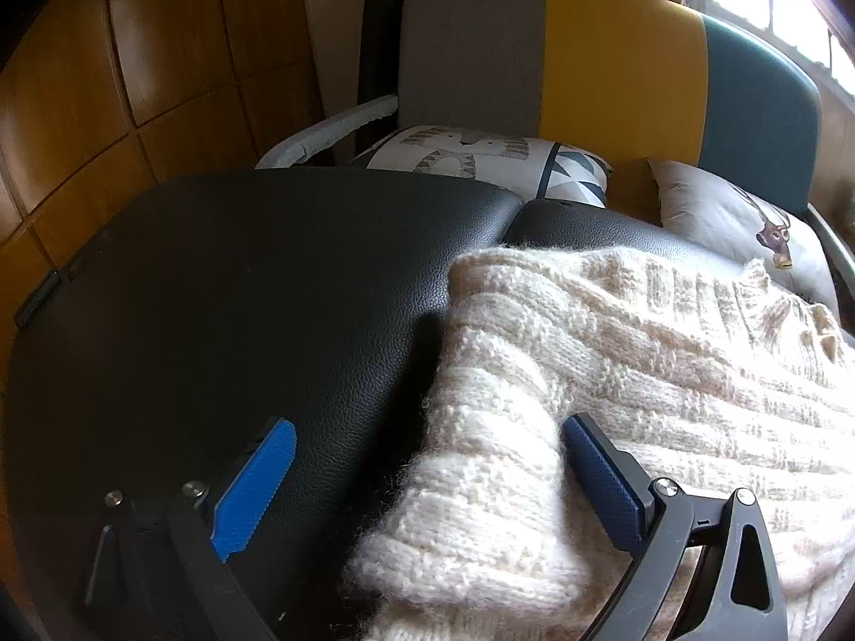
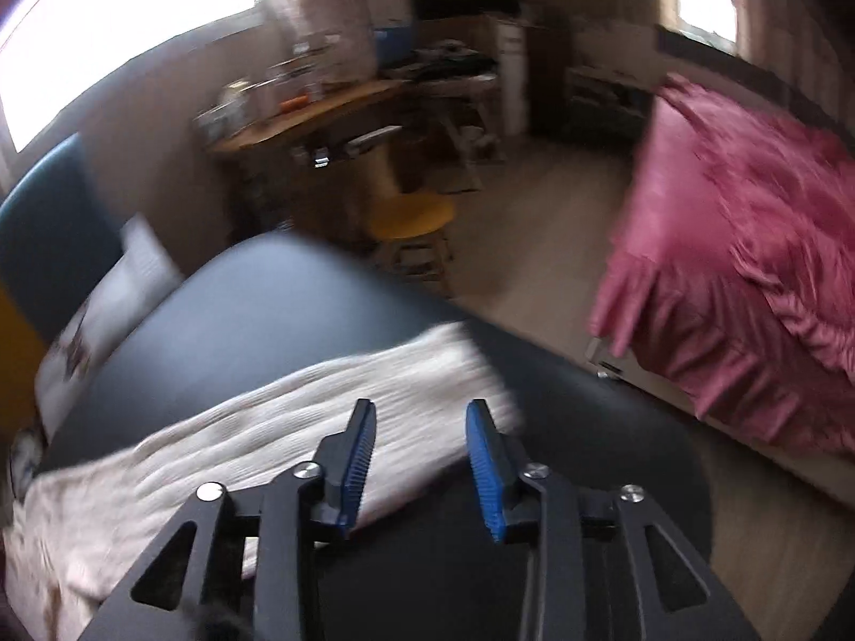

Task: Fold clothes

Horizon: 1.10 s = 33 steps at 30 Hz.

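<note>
- Daylight is pouring through a blown-out window (image 1: 775,5) far right of the left gripper (image 1: 422,486), leaving the wood panels (image 1: 107,80) at left dim.
- The cream sweater (image 1: 614,374) is casting a soft shadow onto the black pad (image 1: 240,278).
- The right view is smearing with motion blur; the pink bedspread (image 2: 748,267) is streaking.
- Fisheye corners are darkening and bending.

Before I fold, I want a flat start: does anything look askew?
The cream knitted sweater lies rumpled on the black padded table, its sleeve bunched between the open left gripper fingers. Nothing looks damaged.
</note>
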Each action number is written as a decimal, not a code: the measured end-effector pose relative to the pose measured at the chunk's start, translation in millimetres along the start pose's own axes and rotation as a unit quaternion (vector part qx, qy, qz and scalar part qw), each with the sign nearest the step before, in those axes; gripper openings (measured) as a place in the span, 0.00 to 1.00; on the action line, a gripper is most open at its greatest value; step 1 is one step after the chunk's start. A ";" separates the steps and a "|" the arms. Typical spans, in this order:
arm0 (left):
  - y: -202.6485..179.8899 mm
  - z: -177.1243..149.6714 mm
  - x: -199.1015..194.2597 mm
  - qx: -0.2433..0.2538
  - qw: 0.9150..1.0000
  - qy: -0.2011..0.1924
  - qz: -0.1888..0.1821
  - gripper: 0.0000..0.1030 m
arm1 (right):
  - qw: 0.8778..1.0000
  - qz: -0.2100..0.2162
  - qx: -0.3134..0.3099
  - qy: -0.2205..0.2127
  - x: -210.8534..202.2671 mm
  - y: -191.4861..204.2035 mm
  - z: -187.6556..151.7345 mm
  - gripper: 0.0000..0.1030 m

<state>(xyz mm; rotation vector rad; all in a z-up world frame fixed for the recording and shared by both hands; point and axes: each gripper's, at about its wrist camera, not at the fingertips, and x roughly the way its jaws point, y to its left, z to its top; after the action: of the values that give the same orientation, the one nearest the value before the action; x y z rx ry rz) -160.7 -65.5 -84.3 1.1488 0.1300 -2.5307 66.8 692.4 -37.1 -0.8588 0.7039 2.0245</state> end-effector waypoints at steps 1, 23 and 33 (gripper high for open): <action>0.0 0.0 0.1 0.000 1.000 0.000 0.000 0.99 | 1.000 0.007 0.015 0.006 6.1 -12.4 3.2 0.39; 1.0 -0.2 3.9 -0.012 1.000 0.005 -0.012 0.99 | 0.998 0.063 -0.027 0.001 10.3 45.2 6.3 0.06; 9.3 7.3 -8.9 -0.023 0.998 0.001 -0.064 0.97 | 0.973 0.210 -0.096 -0.006 -76.0 166.6 -22.6 0.06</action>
<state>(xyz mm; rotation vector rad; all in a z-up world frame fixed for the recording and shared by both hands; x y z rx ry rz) -157.2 -73.3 -72.3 1.1604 0.2695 -2.6222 -32.0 555.0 36.3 -0.8605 0.7382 2.5060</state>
